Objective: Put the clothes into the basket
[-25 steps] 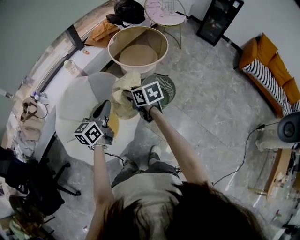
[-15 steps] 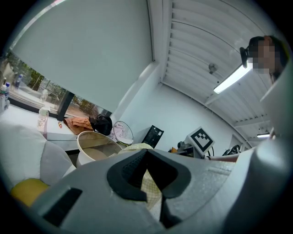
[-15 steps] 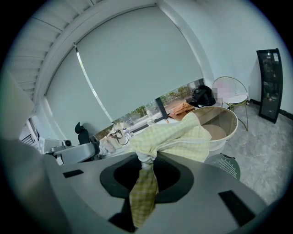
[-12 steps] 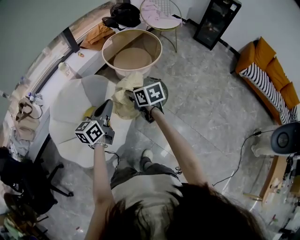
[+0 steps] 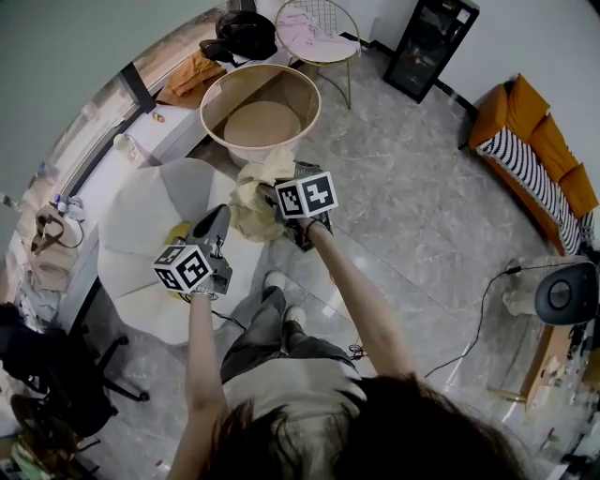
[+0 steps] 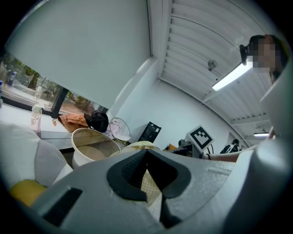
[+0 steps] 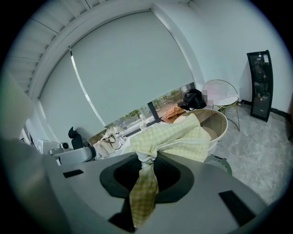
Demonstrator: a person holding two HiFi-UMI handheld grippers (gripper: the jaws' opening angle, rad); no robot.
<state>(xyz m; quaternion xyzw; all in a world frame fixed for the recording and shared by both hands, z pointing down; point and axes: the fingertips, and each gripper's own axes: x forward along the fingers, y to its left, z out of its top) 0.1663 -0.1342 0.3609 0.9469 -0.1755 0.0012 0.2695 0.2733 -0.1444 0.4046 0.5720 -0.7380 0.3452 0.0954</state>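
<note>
**Basket** (image 5: 262, 117): on the floor, against the window-side surface (image 5: 164, 131).
**Folded cloth** (image 5: 192, 70): on that surface, left of the basket.
**Wire side table** (image 5: 319, 28): behind the basket. A bag (image 5: 246, 28) is to its left and a cabinet (image 5: 427, 37) to its right.
**Garment** (image 5: 253, 202): hanging from the right gripper's (image 5: 272, 199) jaws, just before the basket, with a floor fan (image 7: 219, 165) below it.
**Left gripper** (image 5: 214, 223): left of the garment, over a cushion seat (image 5: 141, 225).
**Sofa** (image 5: 534, 150): far right, well apart.

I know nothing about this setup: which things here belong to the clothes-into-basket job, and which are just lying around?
Part of the job:
- yellow checked garment, pinched in the right gripper
- left gripper, also on the garment
- round basket, nothing in it yet

Just lying about:
- black bag
- wire chair
- orange sofa
- black cabinet
</note>
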